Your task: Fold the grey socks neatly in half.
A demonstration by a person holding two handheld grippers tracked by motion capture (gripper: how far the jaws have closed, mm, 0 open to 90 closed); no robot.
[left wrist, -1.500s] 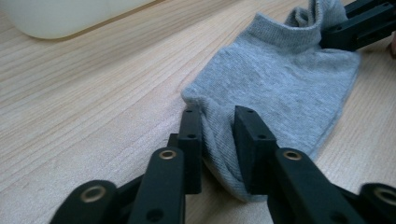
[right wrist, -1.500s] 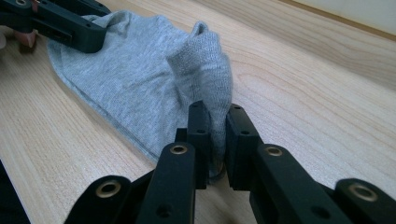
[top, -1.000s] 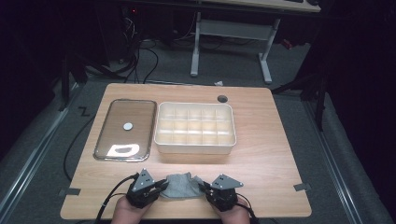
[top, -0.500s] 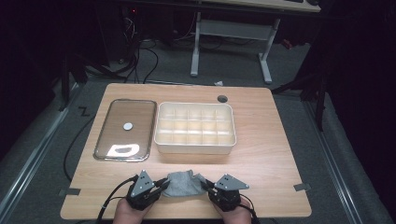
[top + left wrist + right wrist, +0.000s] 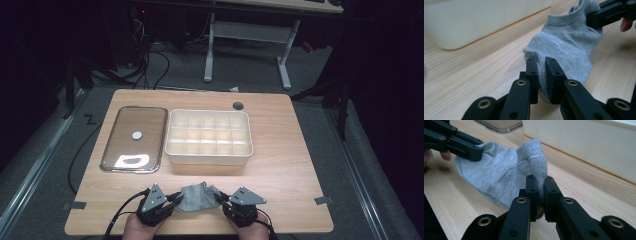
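Note:
A grey sock lies on the wooden table near its front edge, stretched between both grippers. My left gripper is shut on the sock's left end; in the left gripper view its jaws pinch the grey sock at my left gripper. My right gripper is shut on the right end; in the right gripper view my right gripper clamps a fold of the sock. Each gripper view shows the other gripper holding the far end.
A cream divided storage box sits in the middle of the table, beyond the sock. Its clear lid lies flat to the left of it. A cable hole is near the far edge. Table legs and cables stand behind.
The sock and both grippers have shifted slightly; the sock looks a little more bunched upward between them.

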